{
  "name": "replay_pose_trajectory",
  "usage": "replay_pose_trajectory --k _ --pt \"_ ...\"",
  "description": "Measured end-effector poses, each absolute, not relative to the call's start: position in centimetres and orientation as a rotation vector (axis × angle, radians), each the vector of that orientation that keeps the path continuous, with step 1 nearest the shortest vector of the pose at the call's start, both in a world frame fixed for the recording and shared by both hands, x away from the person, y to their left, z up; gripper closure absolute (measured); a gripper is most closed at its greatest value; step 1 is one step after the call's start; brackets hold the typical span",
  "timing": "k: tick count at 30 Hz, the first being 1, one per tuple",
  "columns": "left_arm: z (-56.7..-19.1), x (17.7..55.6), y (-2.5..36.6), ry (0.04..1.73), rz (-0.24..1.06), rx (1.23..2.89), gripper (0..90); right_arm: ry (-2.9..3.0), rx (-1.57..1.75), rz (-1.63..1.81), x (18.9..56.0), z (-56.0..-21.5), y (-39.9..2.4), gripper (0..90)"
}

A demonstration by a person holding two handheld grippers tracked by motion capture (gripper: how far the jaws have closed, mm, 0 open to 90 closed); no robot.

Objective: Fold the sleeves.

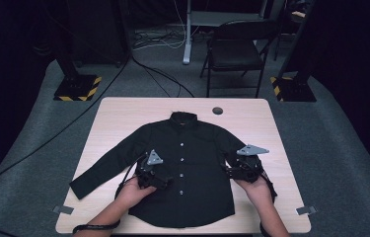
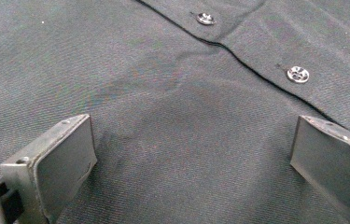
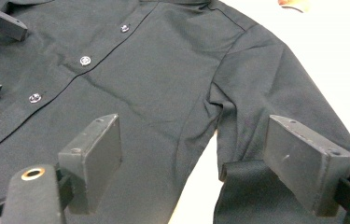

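At frame centre, the black shirt (image 1: pixel 185 168) lies flat and buttoned on the table (image 1: pixel 113 111). I hold my left gripper (image 1: pixel 159 174) and right gripper (image 1: pixel 236 168) over it, jaws spread and empty, apparently poised to fold.

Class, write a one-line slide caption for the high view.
Two open grippers, left and right, rest on a buttoned black shirt.

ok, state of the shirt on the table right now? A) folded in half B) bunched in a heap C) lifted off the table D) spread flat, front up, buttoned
D: the black shirt lies spread on the table with its buttoned placket facing up, and both the left gripper and right gripper are open above it.
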State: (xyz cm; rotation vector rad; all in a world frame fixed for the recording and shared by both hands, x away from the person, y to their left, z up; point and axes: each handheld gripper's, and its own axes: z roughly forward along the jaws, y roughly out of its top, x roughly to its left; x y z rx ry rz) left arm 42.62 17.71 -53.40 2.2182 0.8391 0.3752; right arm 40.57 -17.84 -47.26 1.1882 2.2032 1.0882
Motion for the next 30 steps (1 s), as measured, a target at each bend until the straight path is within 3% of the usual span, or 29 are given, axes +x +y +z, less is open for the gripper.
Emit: replay_pose_trajectory --k 30 --pt "-53.4 42.6 17.7 0.841 0.374 2.217 0.0 2.158 1.243 1.165 40.2 -45.4 -20.4 17.1"
